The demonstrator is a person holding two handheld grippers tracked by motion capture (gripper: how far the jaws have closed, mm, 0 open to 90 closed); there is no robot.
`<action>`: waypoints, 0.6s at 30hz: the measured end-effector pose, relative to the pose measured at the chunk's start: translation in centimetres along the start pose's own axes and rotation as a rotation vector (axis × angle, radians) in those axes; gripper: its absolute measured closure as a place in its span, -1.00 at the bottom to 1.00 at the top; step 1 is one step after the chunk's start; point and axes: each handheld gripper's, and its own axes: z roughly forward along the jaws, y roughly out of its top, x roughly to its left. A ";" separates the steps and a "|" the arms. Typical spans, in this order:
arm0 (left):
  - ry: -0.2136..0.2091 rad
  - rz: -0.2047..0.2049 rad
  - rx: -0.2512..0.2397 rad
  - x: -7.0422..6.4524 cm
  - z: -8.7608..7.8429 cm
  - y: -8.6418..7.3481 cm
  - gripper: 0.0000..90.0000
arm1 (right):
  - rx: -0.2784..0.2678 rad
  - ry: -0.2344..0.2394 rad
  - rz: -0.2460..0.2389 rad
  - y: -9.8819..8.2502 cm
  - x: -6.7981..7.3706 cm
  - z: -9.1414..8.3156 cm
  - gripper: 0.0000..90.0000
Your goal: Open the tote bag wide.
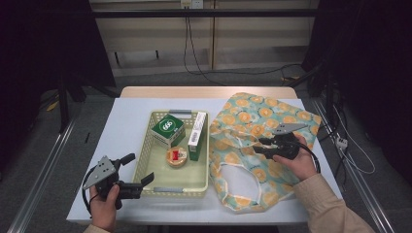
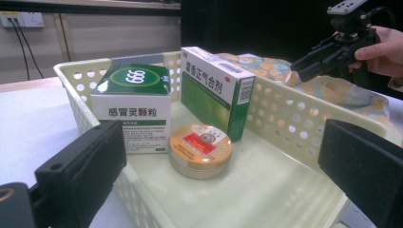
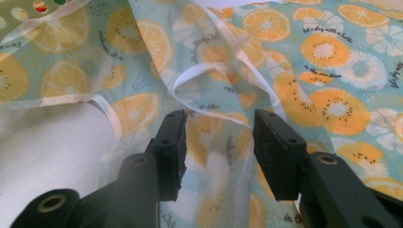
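A cream plastic basket (image 1: 144,154) holds a green box marked 666 (image 1: 167,128), a green-and-white medicine box (image 1: 197,136) standing on its long edge, and a round orange tin (image 1: 176,156). To its right lies a cloth bag with an orange-slice print (image 1: 272,114), its mouth facing the near edge. My left gripper (image 1: 140,169) is open wide at the basket's near left corner, one jaw outside the wall and one inside; its pads (image 2: 85,166) frame the tin (image 2: 201,148). My right gripper (image 3: 218,142) hovers open just over the bag's folded fabric (image 3: 323,95), nothing pinched.
The white tabletop (image 1: 126,114) has bare room left of the basket and along the near edge. The bag's white lining (image 3: 47,152) shows at its mouth. Cables and dark stands surround the table on the floor.
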 end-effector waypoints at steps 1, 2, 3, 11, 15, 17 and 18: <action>0.000 -0.002 0.000 0.0 0.0 0.0 -0.95 | 0.004 -0.005 -0.005 0.0 0.0 0.2 0.33; -0.002 0.002 0.000 0.0 0.0 0.0 -0.95 | 0.008 -0.012 -0.010 0.0 0.0 0.4 0.34; -0.003 0.003 0.001 0.0 0.1 0.0 -0.95 | 0.008 -0.012 -0.006 0.0 -0.1 0.6 0.37; -0.003 0.001 0.003 0.1 0.1 0.0 -0.95 | 0.032 0.009 0.020 0.1 -1.4 2.1 0.97; 0.001 0.000 0.003 0.2 0.0 -0.1 -0.95 | 0.006 0.021 0.055 0.6 -2.4 2.0 1.00; 0.000 -0.004 0.002 0.2 0.0 -0.1 -0.95 | 0.000 -0.006 0.055 1.0 -3.0 1.7 1.00; 0.000 -0.005 0.003 0.2 0.0 -0.1 -0.95 | -0.006 -0.021 0.057 1.2 -3.4 1.6 1.00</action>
